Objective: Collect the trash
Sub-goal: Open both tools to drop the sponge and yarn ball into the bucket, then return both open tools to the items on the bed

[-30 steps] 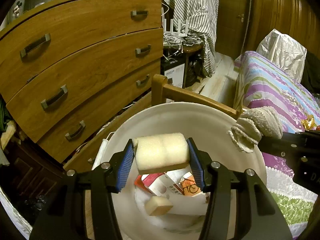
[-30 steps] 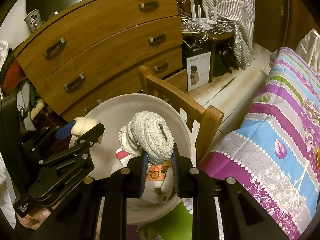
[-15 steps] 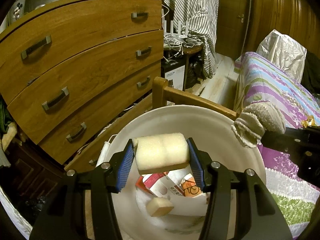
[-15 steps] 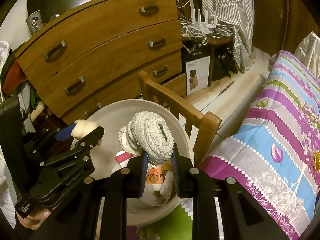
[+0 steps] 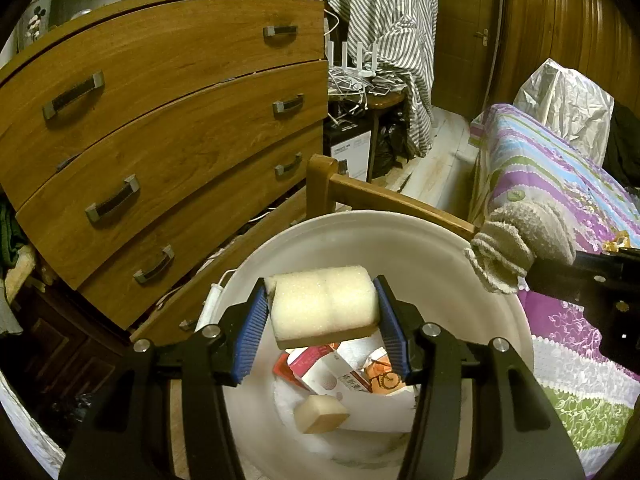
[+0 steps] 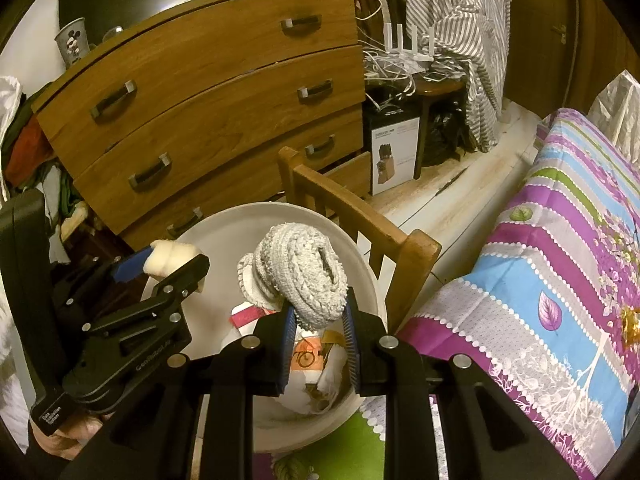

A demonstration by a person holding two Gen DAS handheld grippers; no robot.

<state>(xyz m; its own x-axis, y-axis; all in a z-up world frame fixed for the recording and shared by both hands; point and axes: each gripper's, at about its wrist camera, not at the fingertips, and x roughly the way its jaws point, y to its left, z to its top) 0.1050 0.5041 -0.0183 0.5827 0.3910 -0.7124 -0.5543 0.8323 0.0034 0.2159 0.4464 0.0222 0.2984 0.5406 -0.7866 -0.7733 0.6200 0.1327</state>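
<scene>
A white round bin [image 5: 360,236] stands below both grippers; it also shows in the right wrist view [image 6: 224,224]. It holds paper packaging [image 5: 352,372] and a small beige foam block [image 5: 320,414]. My left gripper [image 5: 323,312] is shut on a pale foam sponge [image 5: 322,304] over the bin's opening. My right gripper [image 6: 318,320] is shut on a rolled grey knitted cloth [image 6: 304,272] above the bin's right side; the cloth also shows in the left wrist view [image 5: 520,248].
A wooden chest of drawers [image 5: 160,132] stands behind the bin. A wooden chair back [image 6: 360,224] rises just beyond the bin. A bed with a striped purple cover [image 6: 560,260] lies to the right. A stool with cables and a box [image 6: 394,156] stand further back.
Both grippers have drifted slightly while keeping their hold; the knitted cloth has shifted a little to the right in the left wrist view. Nothing was let go.
</scene>
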